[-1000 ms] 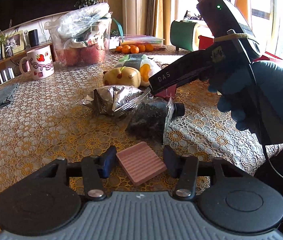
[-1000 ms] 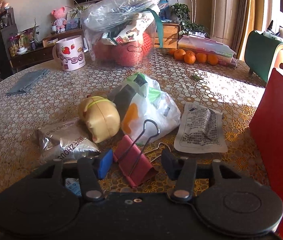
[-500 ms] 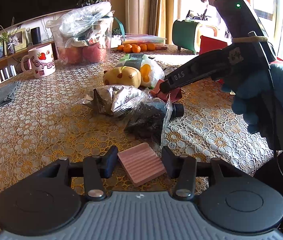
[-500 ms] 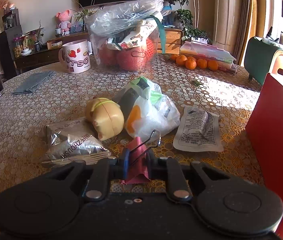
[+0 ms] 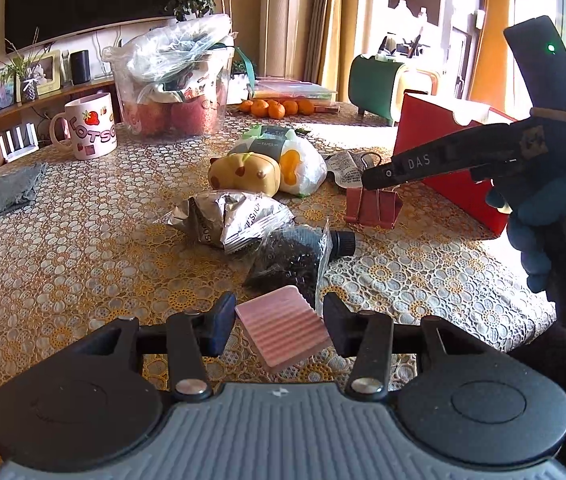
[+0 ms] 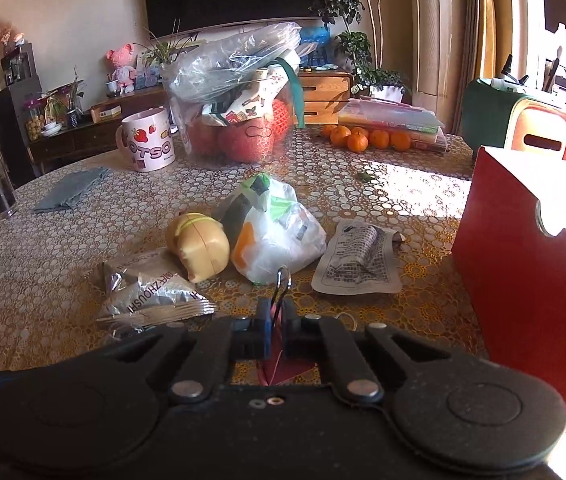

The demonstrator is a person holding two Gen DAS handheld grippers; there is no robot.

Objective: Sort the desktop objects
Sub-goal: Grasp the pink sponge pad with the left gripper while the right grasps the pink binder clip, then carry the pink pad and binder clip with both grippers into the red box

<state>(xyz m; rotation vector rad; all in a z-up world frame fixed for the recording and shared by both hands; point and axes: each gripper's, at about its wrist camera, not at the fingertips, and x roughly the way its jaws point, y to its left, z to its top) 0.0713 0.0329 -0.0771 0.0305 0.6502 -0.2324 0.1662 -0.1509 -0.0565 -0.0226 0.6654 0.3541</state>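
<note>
Right gripper has its two fingers drawn almost together on the wire handle of a pink binder clip. From the left wrist view the clip hangs below the fingertips, above the lace tablecloth and apart from it, with a red box just behind. In the right wrist view only the wire loop rising between the fingers and a sliver of pink under them can be seen. A blue-gloved hand holds this gripper.

Left gripper is wide open, one finger on each side of a pink ribbed block. The block lies flat on the cloth, turned at an angle, with a small gap to each finger.

Further off on the table lie a clear bag of dark contents with a black cap beside it, a crumpled silver foil packet, a yellow plush toy, a white plastic bag and a printed sachet. A strawberry mug, a clear bucket of fruit and oranges stand near the far edge.
</note>
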